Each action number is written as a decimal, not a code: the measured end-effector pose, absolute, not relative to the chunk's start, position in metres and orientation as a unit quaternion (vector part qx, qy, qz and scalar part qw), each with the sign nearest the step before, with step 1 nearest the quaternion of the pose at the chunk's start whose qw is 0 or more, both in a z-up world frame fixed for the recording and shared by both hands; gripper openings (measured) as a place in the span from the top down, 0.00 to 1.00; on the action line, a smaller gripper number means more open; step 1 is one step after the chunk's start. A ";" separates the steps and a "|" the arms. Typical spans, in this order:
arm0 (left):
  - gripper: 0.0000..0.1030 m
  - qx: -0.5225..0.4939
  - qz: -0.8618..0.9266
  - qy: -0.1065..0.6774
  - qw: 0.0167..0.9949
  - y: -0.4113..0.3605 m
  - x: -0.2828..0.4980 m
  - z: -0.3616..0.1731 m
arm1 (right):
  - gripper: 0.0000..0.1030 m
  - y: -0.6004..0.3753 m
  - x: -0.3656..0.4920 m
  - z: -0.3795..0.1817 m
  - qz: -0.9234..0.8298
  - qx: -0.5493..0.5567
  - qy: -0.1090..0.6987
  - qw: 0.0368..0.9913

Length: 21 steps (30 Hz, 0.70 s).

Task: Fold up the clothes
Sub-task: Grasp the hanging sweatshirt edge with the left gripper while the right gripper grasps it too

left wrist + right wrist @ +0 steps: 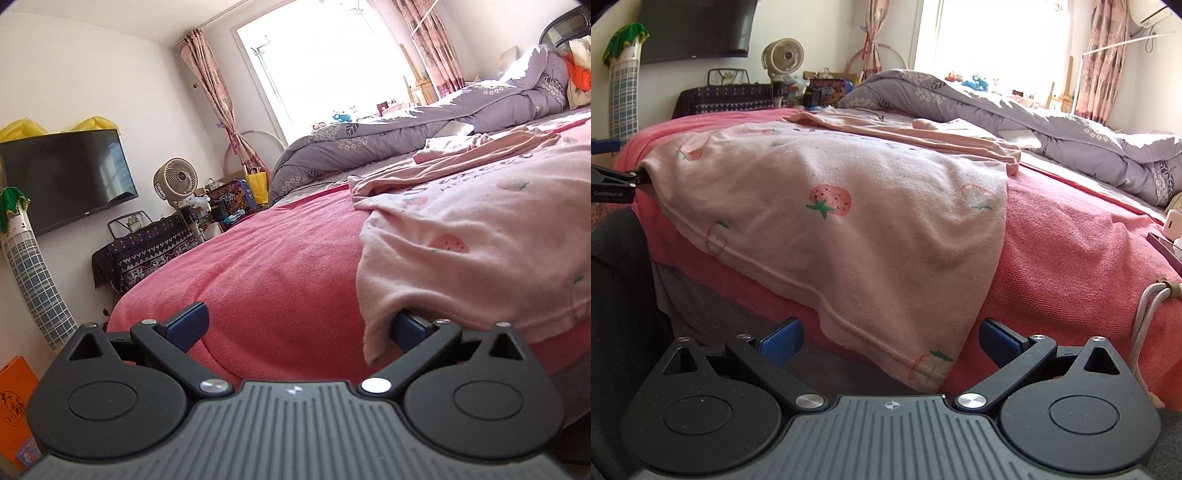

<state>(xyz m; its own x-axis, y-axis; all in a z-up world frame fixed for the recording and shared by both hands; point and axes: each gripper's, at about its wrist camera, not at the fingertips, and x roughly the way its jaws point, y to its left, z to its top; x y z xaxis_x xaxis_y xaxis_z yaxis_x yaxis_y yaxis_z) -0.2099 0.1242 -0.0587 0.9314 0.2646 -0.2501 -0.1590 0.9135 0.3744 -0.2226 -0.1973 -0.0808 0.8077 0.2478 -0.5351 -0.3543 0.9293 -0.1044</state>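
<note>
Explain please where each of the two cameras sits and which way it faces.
Left wrist: low at the bed's edge, facing the window; the open left gripper shows, one finger under the strawberry garment's corner.
Right wrist: low before the hanging hem, facing across the bed; the open right gripper shows, holding nothing, with the left gripper at the frame's left edge.
Shared: the garment, the pink blanket, the grey quilt, the fan.

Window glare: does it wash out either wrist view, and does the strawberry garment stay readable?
Left wrist view: window blown white, fisheye bends the walls, garment soft but legible. Right wrist view: window equally overexposed, strawberry print sharp, sun patches on the grey quilt.
</note>
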 end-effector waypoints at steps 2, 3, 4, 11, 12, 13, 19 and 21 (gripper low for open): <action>0.00 0.168 0.106 0.145 0.969 0.121 -0.208 -0.057 | 0.00 -0.195 -0.225 -0.078 0.170 -0.096 0.258 0.946; 0.00 0.163 0.106 0.144 0.970 0.118 -0.205 -0.058 | 0.00 -0.194 -0.225 -0.078 0.175 -0.093 0.254 0.947; 0.00 0.161 0.106 0.146 0.970 0.116 -0.203 -0.060 | 0.00 -0.192 -0.226 -0.077 0.180 -0.092 0.253 0.946; 0.36 0.152 0.101 0.208 0.961 0.115 -0.190 -0.078 | 0.00 -0.184 -0.229 -0.078 0.196 -0.095 0.253 0.943; 0.37 0.148 0.103 0.221 0.958 0.116 -0.189 -0.082 | 0.00 -0.184 -0.229 -0.078 0.195 -0.092 0.253 0.943; 0.42 0.139 0.103 0.229 0.958 0.118 -0.189 -0.084 | 0.00 -0.185 -0.229 -0.079 0.192 -0.089 0.253 0.944; 0.57 0.061 0.074 0.199 0.975 0.128 -0.197 -0.065 | 0.00 -0.197 -0.230 -0.080 0.173 -0.068 0.260 0.948; 0.70 0.044 0.059 0.198 0.977 0.132 -0.198 -0.057 | 0.00 -0.209 -0.230 -0.081 0.165 -0.044 0.267 0.948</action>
